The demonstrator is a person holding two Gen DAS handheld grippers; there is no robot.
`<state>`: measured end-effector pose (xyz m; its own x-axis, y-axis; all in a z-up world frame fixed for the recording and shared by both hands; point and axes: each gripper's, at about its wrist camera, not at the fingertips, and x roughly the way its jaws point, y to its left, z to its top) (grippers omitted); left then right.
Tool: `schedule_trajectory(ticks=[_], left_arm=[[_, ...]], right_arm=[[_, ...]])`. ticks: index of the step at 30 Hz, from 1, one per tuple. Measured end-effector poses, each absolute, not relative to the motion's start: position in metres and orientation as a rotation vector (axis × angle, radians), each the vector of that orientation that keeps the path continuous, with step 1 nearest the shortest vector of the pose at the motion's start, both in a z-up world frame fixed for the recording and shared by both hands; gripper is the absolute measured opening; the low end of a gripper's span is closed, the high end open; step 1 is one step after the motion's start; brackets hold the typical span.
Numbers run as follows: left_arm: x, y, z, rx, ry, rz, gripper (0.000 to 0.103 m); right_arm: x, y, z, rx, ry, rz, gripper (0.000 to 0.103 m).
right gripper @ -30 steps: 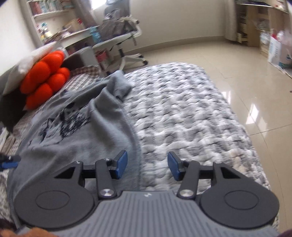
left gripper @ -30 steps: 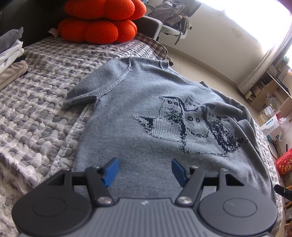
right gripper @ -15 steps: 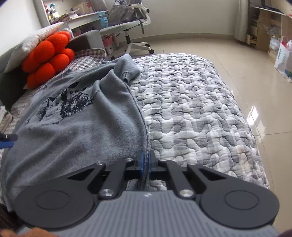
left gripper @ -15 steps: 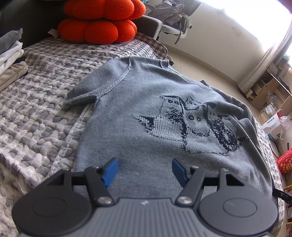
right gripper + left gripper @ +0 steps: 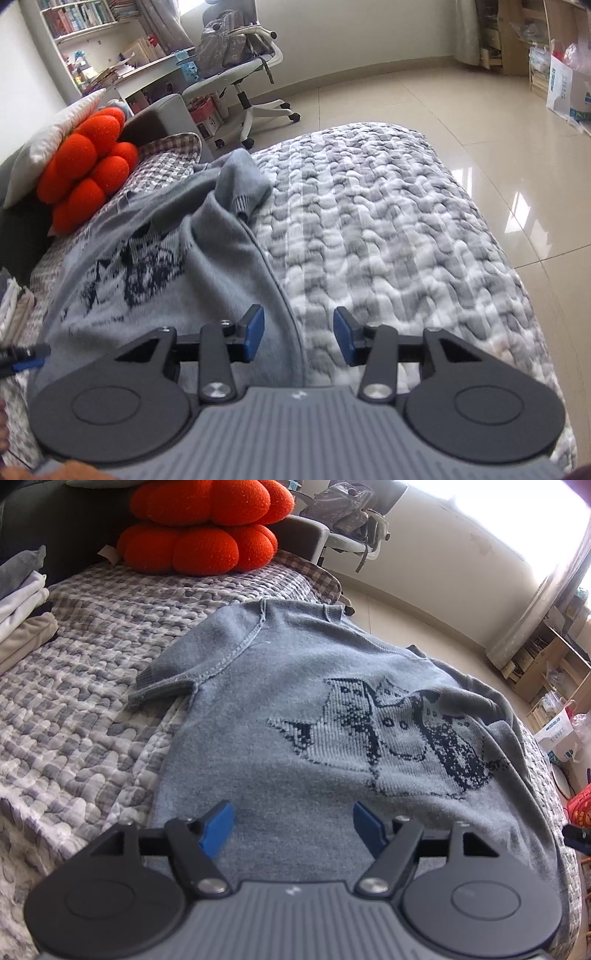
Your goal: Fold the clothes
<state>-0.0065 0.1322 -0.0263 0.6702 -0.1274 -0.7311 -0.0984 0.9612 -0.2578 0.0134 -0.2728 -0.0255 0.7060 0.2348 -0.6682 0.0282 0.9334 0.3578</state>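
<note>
A grey cat-print sweater [image 5: 295, 701] is spread on the quilted bed [image 5: 388, 229], lengthwise ahead of both open, empty grippers, its side edge straddled by the right gripper [image 5: 298, 332], the left gripper [image 5: 291, 825] held over its hem.

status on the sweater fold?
Left gripper open, right gripper open. Grey knit cat-print sweater flat on quilted bed, unfolded. Nothing blocking.

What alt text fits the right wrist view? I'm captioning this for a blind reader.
An open right tool with blue pads hovers over the side edge of a grey knitted cat-pattern sweater spread on a grey-and-white quilted bedcover. An orange bobbled cushion and a white office chair sit behind.
</note>
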Motion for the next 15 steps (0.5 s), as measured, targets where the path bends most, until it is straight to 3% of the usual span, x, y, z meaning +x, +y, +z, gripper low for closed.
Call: schedule_trajectory(ticks=[10, 15], left_arm=[[0.02, 0.105, 0.019, -0.252, 0.784, -0.045, 0.088], [0.035, 0.092, 0.016, -0.26, 0.745, -0.071, 0.089]], right_arm=[[0.053, -0.261, 0.003, 0.388, 0.748, 0.167, 0.053], [0.073, -0.257, 0.011, 0.419, 0.733, 0.18, 0.056]])
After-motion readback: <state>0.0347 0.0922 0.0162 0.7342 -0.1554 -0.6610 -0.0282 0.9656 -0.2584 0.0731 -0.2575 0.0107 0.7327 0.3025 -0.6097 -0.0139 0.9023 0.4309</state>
